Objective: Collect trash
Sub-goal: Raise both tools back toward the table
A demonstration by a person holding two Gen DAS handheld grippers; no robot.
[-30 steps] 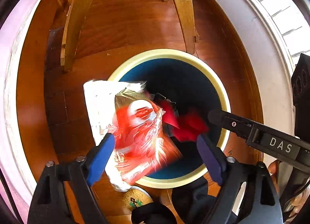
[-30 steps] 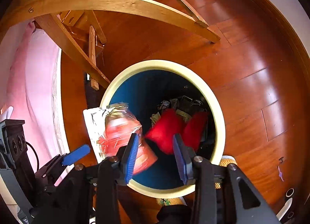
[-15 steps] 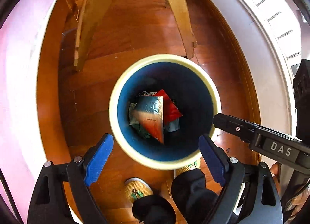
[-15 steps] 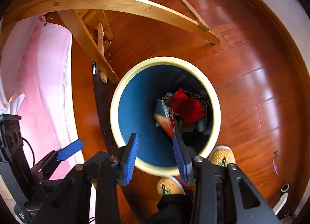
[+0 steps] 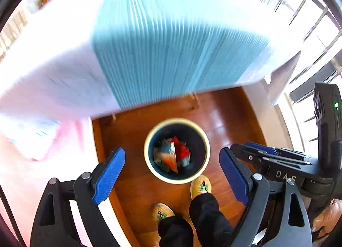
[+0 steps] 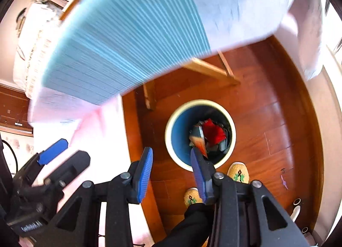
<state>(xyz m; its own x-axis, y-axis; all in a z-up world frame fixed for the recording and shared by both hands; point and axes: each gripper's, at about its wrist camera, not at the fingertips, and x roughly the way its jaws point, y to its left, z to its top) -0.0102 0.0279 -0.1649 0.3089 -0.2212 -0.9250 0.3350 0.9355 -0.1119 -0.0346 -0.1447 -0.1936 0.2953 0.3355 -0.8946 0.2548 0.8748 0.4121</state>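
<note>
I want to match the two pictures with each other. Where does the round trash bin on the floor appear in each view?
Left wrist view: the trash bin sits low in the centre, between the blue fingers of the left hand-held gripper.
Right wrist view: the bin lies right of centre, beyond the right hand-held gripper.
Shared landmark: the yellow slipper next to the rim.

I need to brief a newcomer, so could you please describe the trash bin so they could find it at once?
Start at the wooden floor in front of the person's patterned slippers. The trash bin stands there: round, cream rim, dark blue inside, holding red and silver wrappers, the only container on the floor.
</note>
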